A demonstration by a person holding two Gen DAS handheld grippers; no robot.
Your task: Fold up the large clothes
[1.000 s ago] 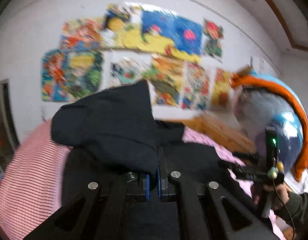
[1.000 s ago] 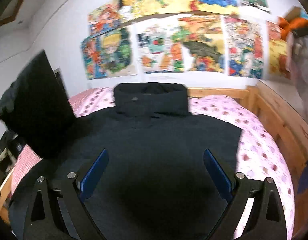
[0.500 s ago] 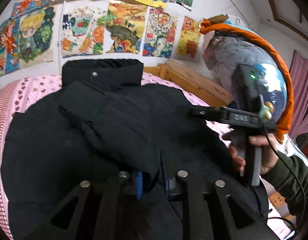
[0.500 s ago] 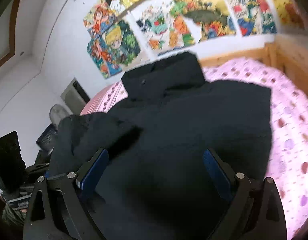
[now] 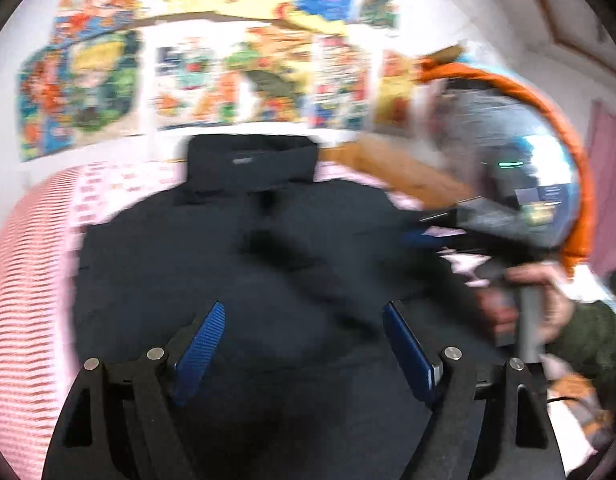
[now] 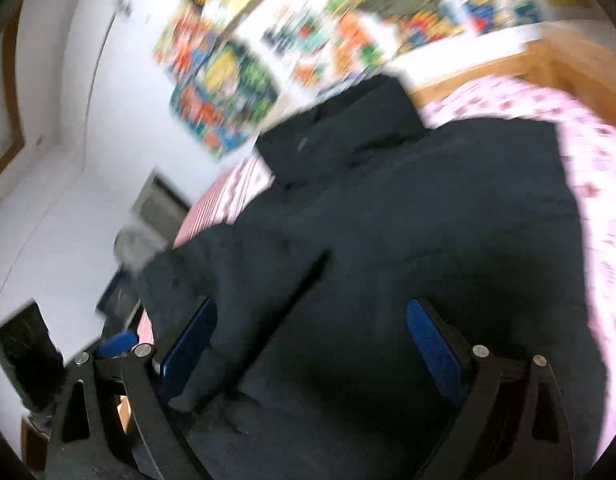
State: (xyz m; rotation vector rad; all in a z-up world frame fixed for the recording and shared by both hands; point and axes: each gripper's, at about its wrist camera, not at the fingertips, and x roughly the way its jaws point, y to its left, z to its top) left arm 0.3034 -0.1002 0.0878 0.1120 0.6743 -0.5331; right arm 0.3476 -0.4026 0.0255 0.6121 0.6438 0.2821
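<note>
A pink patterned bed [image 5: 31, 300] carries a large dark jacket [image 5: 267, 264] spread flat, collar [image 5: 249, 162] at the far end under a poster-covered wall [image 5: 211, 76]. One sleeve [image 6: 231, 280] lies folded across the jacket's left side. The left gripper [image 5: 303, 344], its jaws just opened wide, hangs over the fabric with nothing between its pads. The right gripper [image 6: 312, 344] is likewise spread and empty. The fold would do well smoothed flat before the opposite sleeve is taken.
</note>
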